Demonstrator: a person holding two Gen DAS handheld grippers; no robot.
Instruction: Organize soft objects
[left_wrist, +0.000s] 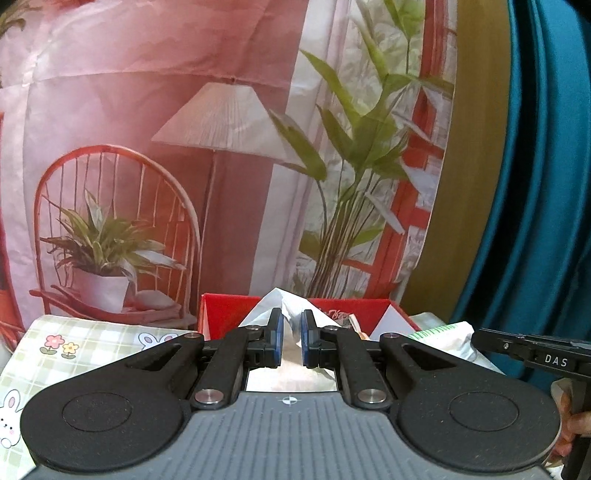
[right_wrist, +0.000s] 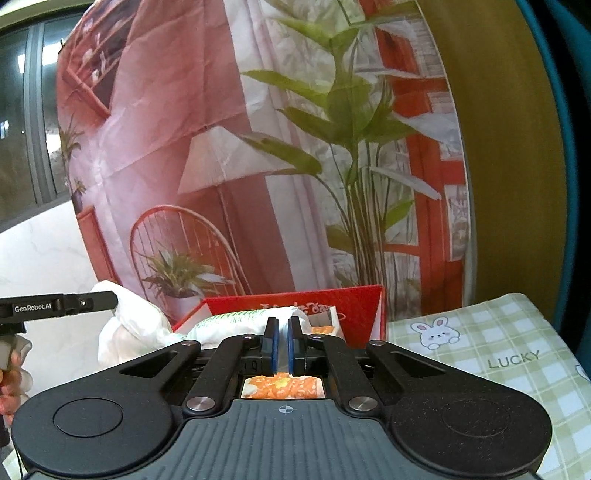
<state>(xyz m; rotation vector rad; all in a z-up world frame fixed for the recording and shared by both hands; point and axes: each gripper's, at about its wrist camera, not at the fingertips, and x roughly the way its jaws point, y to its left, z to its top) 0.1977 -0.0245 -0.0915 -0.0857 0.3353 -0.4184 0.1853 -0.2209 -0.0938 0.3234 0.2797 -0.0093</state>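
Observation:
My left gripper (left_wrist: 292, 341) is shut on a white crumpled plastic bag (left_wrist: 286, 301) that sticks up between its blue pads, just in front of a red box (left_wrist: 221, 312). The same bag shows at the left of the right wrist view (right_wrist: 127, 325). My right gripper (right_wrist: 282, 341) is shut on the edge of a white soft pack with green print (right_wrist: 232, 321), held over the red box (right_wrist: 362, 306). An orange-patterned pack (right_wrist: 282, 386) shows below the right gripper's fingers.
A green checked cloth with rabbits (left_wrist: 74, 347) covers the table and also shows in the right wrist view (right_wrist: 498, 354). A printed backdrop with a lamp and plants (left_wrist: 221, 147) stands right behind the box. A teal curtain (left_wrist: 535, 184) hangs at the right.

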